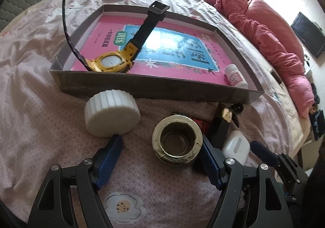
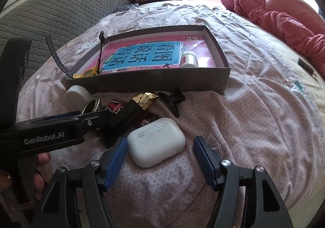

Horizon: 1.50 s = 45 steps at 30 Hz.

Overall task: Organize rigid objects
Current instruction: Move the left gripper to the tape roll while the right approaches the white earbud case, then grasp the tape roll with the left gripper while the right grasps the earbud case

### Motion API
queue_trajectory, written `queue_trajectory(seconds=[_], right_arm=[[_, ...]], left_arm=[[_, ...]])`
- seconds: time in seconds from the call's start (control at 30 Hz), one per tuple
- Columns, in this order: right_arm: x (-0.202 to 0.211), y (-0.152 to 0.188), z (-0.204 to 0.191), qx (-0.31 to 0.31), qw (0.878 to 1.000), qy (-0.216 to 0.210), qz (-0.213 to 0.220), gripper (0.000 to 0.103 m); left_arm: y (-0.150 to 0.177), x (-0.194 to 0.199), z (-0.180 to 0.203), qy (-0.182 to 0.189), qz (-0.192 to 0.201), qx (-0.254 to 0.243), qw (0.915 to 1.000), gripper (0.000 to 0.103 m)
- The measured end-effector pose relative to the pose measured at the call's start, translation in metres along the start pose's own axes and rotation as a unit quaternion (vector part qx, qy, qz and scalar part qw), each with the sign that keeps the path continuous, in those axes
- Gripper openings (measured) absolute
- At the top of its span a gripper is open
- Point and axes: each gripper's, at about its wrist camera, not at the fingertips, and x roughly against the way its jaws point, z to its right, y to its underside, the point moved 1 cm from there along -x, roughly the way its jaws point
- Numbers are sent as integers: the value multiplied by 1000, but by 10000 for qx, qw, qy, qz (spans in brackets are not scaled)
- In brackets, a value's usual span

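**Materials and Surface Finish**

Bedspread: matt woven cloth, wrinkled. Tray: matt grey cardboard; glossy printed paper liner. Ring: tarnished, scuffed brass-like metal. Earbud case: smooth white plastic. Cap: ribbed white plastic. Gripper pads: ridged blue rubber.

watch: yellow, black strap | earbud case: white | bedsheet: pink (flower print)

On the bed, the box holds a watch left and bottle right; before it lie a lid, metal ring, earbud case and, seemingly, a clip.
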Motion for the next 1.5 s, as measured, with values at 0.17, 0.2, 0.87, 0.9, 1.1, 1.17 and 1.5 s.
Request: queue_trajectory(seconds=[0.17,0.2,0.87,0.9,1.1,1.17,1.5], right_arm=[[-6,0,-1,38,10000,-23,-62,67],[-6,1,-2,58,10000,-14,-71,67],[-17,-4,-1,147,9999,4,-60,63],[-17,-4,-1,147,9999,-3,-55,63],[-16,-5,4,51,9999,-154,-25,63],[-15,-6,6,-29,9997,-238,9,63],[-3,-10,18,-369,9977,-478,305,63]], left_arm=[[1,-1,0,99,31,12,9999,77],[1,-1,-1,134,36,28,9999,77],[-2,-5,1,408,122,-32,9991,63],[-2,-5,2,406,133,-66,9991,62],[-6,-8,2,583,76,-70,9982,56],[-6,-8,2,641,80,-56,9979,52],[-6,-6,2,899,85,-20,9959,47]])
